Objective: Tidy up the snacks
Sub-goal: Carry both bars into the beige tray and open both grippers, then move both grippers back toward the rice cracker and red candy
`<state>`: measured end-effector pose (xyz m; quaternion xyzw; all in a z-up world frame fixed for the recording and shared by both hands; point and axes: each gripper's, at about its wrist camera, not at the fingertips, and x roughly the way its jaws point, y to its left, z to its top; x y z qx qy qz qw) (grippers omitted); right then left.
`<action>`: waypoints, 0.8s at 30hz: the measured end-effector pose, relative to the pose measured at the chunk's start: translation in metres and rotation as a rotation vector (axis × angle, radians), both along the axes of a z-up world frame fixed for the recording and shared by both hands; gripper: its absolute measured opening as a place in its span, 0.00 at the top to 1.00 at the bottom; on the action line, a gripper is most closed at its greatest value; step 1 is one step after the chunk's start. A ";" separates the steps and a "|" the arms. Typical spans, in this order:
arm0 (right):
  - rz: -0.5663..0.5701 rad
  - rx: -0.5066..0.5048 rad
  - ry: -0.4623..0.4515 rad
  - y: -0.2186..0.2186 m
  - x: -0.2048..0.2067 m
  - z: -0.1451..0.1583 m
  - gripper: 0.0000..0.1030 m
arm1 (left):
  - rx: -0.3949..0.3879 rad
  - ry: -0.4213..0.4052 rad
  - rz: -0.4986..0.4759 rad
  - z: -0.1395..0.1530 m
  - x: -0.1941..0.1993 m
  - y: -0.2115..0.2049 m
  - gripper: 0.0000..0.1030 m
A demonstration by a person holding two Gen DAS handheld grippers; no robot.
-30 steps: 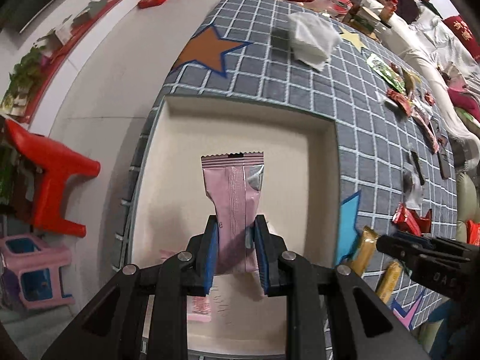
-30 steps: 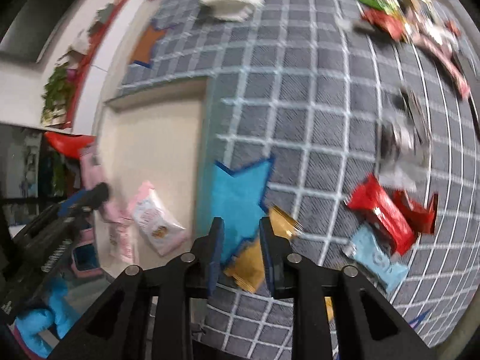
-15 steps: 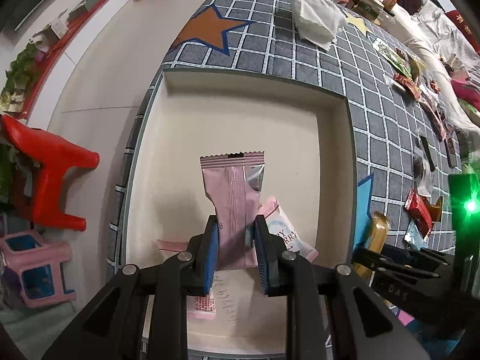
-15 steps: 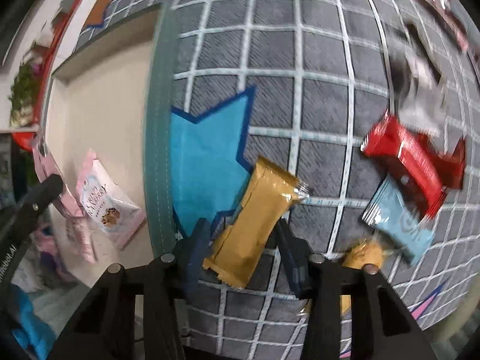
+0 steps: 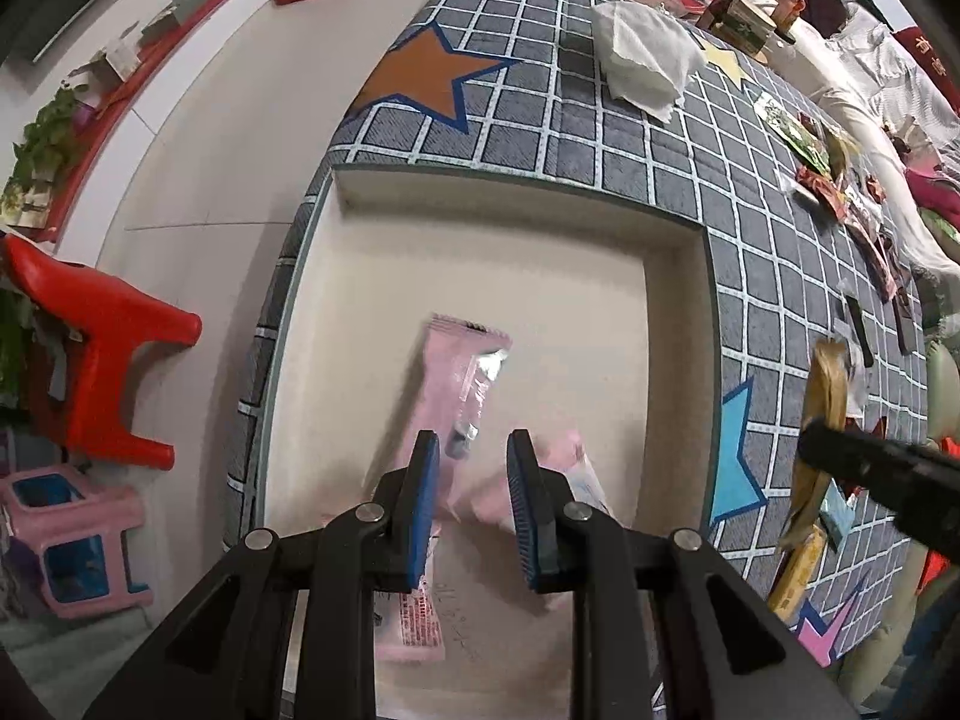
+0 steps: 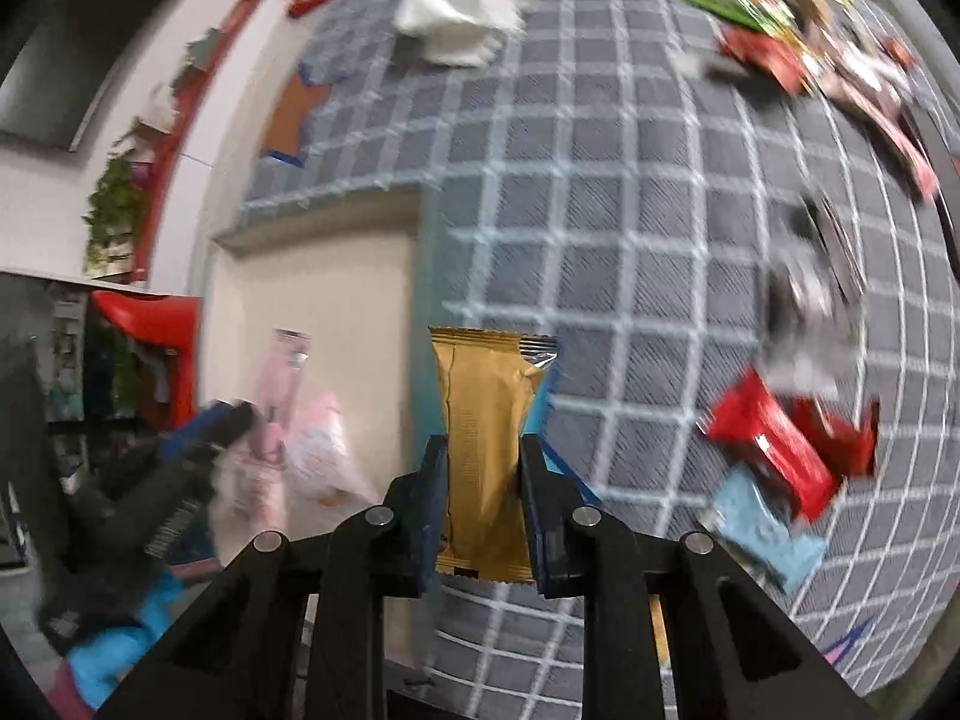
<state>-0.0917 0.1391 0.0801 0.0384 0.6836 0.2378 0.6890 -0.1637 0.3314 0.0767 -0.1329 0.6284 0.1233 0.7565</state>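
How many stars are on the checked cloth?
4: orange star beyond the tray, yellow star past the tissues, blue star beside the tray, pink star nearest. Others may be hidden.

Left tongs [image 5: 471, 504]: no longer clamp the pink packet [image 5: 462, 384]; the pads now stand apart with nothing pinched between them.
Pink packet: upright in the grip before, now tilted, blurred and lower over the box [image 5: 672, 300].
Right tongs [image 6: 483, 498]: jaws have just been closing and now pinch the gold bar [image 6: 483, 450] by its lower half.
Gold bar: lay flat by the blue star [image 5: 735, 468], now upright, lifted off the table [image 6: 600, 210].
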 end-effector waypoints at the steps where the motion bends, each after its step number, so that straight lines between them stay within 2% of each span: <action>1: 0.017 0.013 -0.005 0.010 0.001 0.003 0.76 | 0.002 0.000 0.001 0.000 0.001 0.001 0.75; 7: 0.101 0.041 -0.008 0.059 0.001 0.000 0.76 | 0.009 0.012 0.012 -0.004 0.001 0.007 0.75; 12: 0.131 0.040 0.019 0.075 0.001 -0.009 0.76 | 0.030 0.027 0.008 -0.007 -0.003 0.008 0.75; 14: 0.142 0.036 0.033 0.077 0.001 -0.013 0.76 | 0.035 0.039 0.008 -0.009 -0.004 0.007 0.69; 16: 0.146 0.034 0.044 0.080 0.001 -0.015 0.76 | 0.039 0.042 0.014 -0.010 -0.005 0.007 0.51; 19: 0.147 0.027 0.061 0.077 -0.001 -0.017 0.76 | 0.045 0.039 0.020 -0.010 -0.006 0.006 0.34; 20: 0.145 0.022 0.064 0.075 -0.001 -0.018 0.76 | 0.046 0.040 0.020 -0.010 -0.006 0.005 0.31; 21: 0.143 0.018 0.068 0.073 -0.001 -0.019 0.68 | 0.047 0.042 0.018 -0.010 -0.006 0.004 0.27; 22: 0.131 0.012 0.070 0.069 0.000 -0.020 0.37 | 0.047 0.046 0.015 -0.011 -0.005 0.003 0.24; 23: 0.118 0.011 0.062 0.065 0.000 -0.019 0.22 | 0.047 0.051 0.012 -0.012 -0.005 0.002 0.24; 24: 0.103 0.013 0.048 0.060 0.000 -0.017 0.13 | 0.046 0.057 0.006 -0.013 -0.004 0.001 0.24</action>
